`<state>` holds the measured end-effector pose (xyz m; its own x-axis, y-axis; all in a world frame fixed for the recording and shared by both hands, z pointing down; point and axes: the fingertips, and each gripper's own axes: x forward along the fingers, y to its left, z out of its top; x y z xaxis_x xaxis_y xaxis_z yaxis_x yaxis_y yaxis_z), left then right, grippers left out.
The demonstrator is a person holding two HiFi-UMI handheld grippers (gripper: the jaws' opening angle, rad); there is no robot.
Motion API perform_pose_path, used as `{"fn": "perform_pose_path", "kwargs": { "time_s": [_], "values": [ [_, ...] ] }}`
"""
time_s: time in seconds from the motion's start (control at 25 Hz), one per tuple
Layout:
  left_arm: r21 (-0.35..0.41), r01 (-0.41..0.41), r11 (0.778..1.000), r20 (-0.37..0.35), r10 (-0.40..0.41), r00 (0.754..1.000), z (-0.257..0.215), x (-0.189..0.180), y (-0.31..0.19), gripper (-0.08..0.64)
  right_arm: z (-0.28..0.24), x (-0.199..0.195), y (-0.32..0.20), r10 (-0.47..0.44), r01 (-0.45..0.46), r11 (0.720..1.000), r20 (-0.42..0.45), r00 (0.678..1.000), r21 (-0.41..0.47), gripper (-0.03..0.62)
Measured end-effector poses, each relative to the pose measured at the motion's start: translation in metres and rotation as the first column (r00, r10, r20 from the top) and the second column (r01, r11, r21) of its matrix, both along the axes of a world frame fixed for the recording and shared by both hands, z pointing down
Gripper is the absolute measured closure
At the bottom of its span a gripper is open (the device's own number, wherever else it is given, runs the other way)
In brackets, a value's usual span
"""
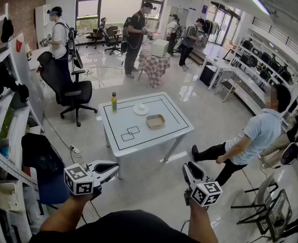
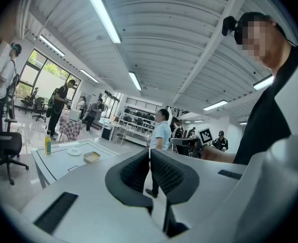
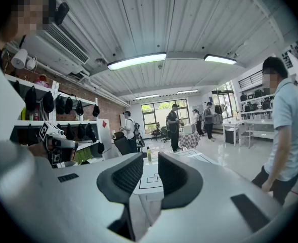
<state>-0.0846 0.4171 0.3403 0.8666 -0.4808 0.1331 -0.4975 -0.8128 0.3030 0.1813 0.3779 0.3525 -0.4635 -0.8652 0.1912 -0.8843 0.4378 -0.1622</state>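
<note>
Two grippers, both empty: the left gripper (image 1: 108,169) has its jaws closed to a bare slit, and the right gripper (image 1: 190,170) has its jaws a little apart. Well off at their 12 o'clock stands one white table (image 1: 154,135) bearing one bottle (image 1: 114,102) at its 10 o'clock corner, one plate (image 1: 140,109) and one tray (image 1: 155,121). The left gripper view catches all three, while the right gripper view shows only the bottle.

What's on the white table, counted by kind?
bottle: 1
white dish: 1
tan tray: 1
Total: 3
</note>
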Motion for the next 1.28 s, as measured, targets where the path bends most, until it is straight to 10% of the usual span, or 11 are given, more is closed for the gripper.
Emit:
{"fn": "perform_pose_path", "kwargs": {
  "time_s": [1.28],
  "values": [
    [-0.064,-0.039,0.997,0.036,0.041,0.998,0.023,0.006,-0.083,0.537,0.044,0.025,-0.091,0.084,-0.083,0.995,0.022,0.996,-0.047,0.58]
  ]
}}
